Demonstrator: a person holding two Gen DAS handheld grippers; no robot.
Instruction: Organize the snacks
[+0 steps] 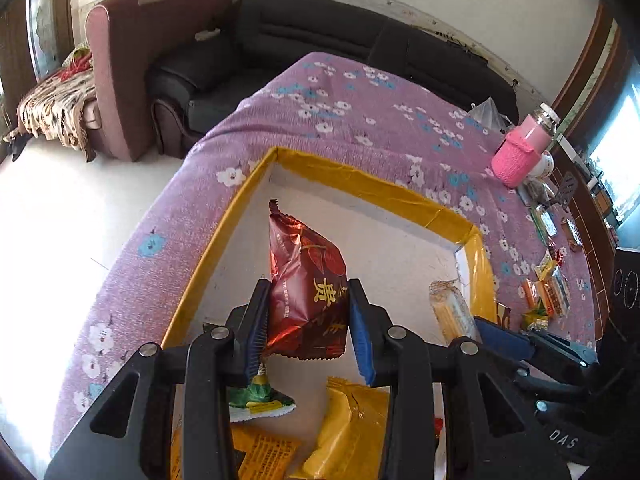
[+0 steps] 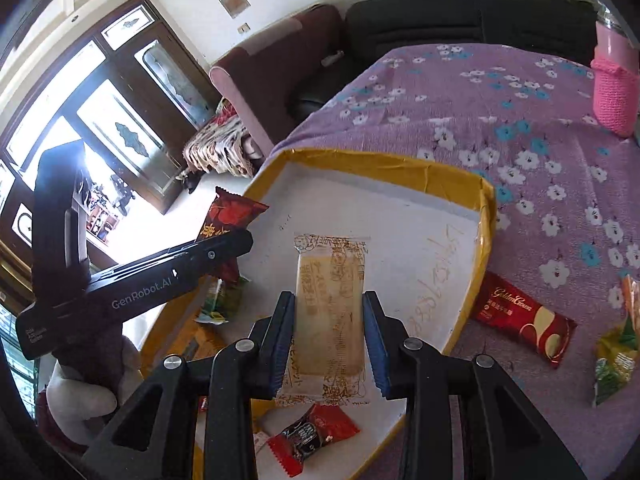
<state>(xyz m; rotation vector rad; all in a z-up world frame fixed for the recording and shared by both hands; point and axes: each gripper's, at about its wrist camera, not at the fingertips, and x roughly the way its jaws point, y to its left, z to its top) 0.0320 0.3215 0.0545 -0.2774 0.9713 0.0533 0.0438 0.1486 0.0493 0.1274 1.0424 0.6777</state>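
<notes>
My left gripper is shut on a dark red snack packet and holds it above the white tray with a yellow taped rim. My right gripper is shut on a pale clear-wrapped biscuit pack over the same tray. The red packet and the left gripper's body show at the left of the right wrist view. The biscuit pack shows at the right of the left wrist view. A yellow packet, a green packet and a red-black packet lie in the tray.
The tray sits on a table with a purple flowered cloth. Loose snacks lie on the cloth: a red Golden Crown bar, a green-yellow packet, several more. A pink-sleeved bottle stands far right. Sofas lie beyond.
</notes>
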